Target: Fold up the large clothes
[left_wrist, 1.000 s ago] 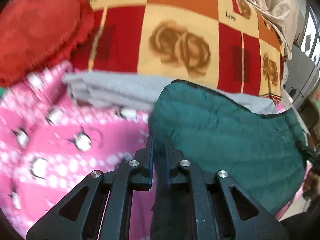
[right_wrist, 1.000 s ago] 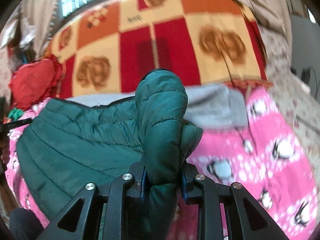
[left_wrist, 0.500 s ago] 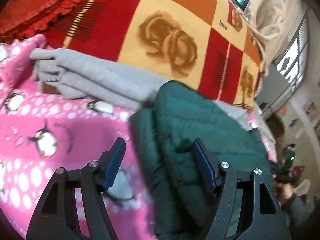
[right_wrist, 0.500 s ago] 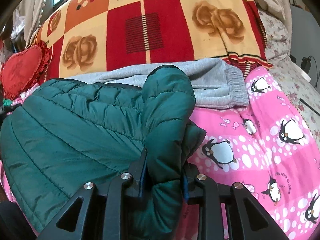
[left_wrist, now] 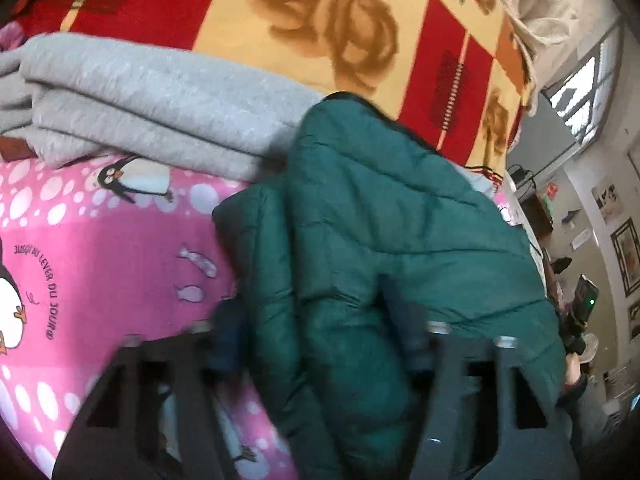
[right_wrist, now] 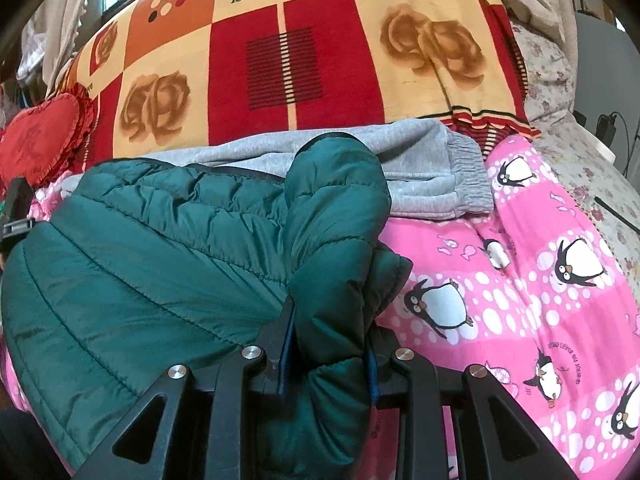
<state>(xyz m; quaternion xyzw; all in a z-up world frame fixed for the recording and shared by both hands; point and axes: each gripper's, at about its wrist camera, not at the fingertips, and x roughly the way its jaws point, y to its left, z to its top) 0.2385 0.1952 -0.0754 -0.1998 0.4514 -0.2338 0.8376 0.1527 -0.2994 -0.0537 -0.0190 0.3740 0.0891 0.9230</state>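
Nearest: right hand-held gripper [right_wrist: 328,344] clamped on a bunched fold of the green quilted jacket [right_wrist: 160,264]; left hand-held gripper [left_wrist: 320,336], blurred, jaws just closing around the jacket's edge, pad contact unclear. Jacket lies on a pink penguin sheet [right_wrist: 552,300] printed "jusqu'au lever du jour". Behind: folded grey sweatpants [right_wrist: 436,168], then a checked rose blanket [right_wrist: 304,56] reading "love".

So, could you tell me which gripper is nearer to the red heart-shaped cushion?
Left, judging by layout. The cushion lies beyond the jacket's left end, where the left gripper closes; the right gripper clamps its opposite end.
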